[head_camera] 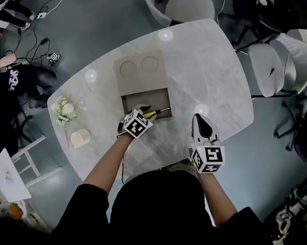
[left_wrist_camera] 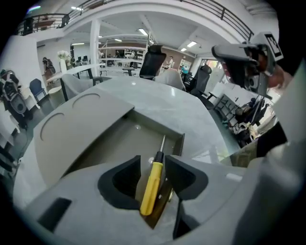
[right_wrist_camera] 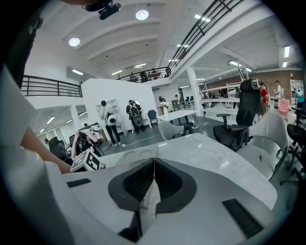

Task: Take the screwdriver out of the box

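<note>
A screwdriver [head_camera: 158, 112] with a yellow handle [left_wrist_camera: 152, 184] and a thin metal shaft lies in the shallow grey box [head_camera: 145, 99] at the middle of the marble table. In the left gripper view it rests along the box's [left_wrist_camera: 119, 139] right wall. My left gripper [head_camera: 144, 112] points steeply down into the box, and its jaws [left_wrist_camera: 153, 160] stand open on either side of the handle, with gaps showing beside it. My right gripper [head_camera: 201, 119] hovers over the table's near right part, apart from the box. Its jaws [right_wrist_camera: 154, 162] are shut with nothing between them.
The box's flat lid [head_camera: 140, 69] with two round marks lies open behind it. A bunch of white flowers [head_camera: 65, 109] and a small cream object [head_camera: 80, 138] sit at the table's left. Chairs [head_camera: 182, 3] stand around the far and right edges.
</note>
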